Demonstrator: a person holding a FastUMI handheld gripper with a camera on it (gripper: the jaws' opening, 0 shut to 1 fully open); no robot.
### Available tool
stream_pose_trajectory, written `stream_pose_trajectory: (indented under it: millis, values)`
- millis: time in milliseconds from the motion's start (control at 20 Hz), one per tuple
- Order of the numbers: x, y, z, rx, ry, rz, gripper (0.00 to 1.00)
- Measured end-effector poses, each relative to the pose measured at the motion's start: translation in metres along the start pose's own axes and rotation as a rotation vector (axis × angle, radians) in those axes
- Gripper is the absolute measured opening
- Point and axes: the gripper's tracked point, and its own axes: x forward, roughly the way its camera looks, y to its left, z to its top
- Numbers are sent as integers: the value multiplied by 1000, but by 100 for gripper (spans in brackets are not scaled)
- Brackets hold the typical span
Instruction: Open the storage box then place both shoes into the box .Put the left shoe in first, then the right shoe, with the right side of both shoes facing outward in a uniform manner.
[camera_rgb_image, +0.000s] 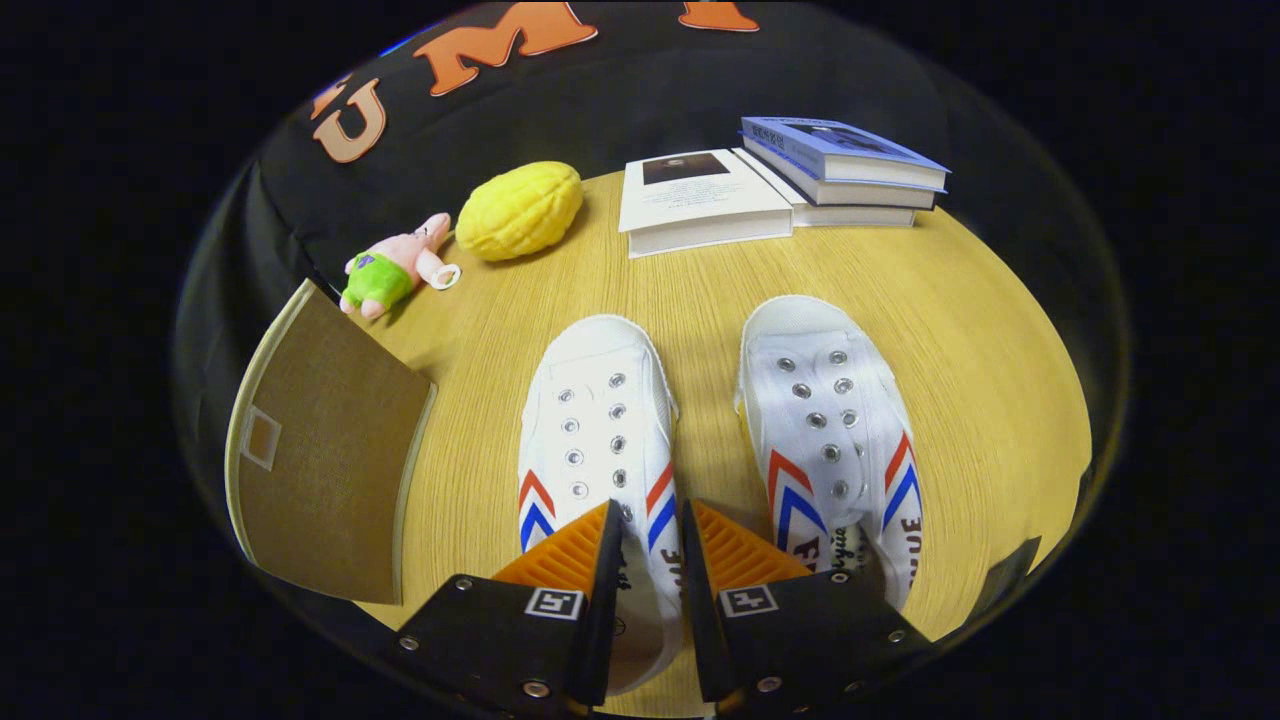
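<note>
My tongs (652, 560) are narrowly parted, and the side wall of the left-hand white shoe (600, 440) sits in the gap between the two fingers; I can't tell whether both fingers actually press on it. That shoe lies on the wooden table (990, 400), toe pointing away from me. The second white shoe (830, 430) lies just beside it on the right, also toe away, its heel behind my right finger. To the left, the brown fabric storage box (320, 470) stands with its lid closed, near the table's edge. Beyond the shoes, a small pink plush toy (395, 268) lies next to a yellow lumpy toy (520, 210). Farther right are books (790, 190), one flat, others stacked.
</note>
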Motion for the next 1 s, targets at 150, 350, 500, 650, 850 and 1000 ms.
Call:
stream_pose_trajectory:
  millis: [150,350,500,650,850,1000]
  values:
    - [0,-1,-2,55,15,25,34]
    - [-4,3,2,71,16,53,17]
    - [-8,9,3,103,13,70,0]
    - [-22,10,17,103,-30,43,0]
    - [-55,23,45,176,-120,42,0]
    - [-82,45,70,197,-196,45,0]
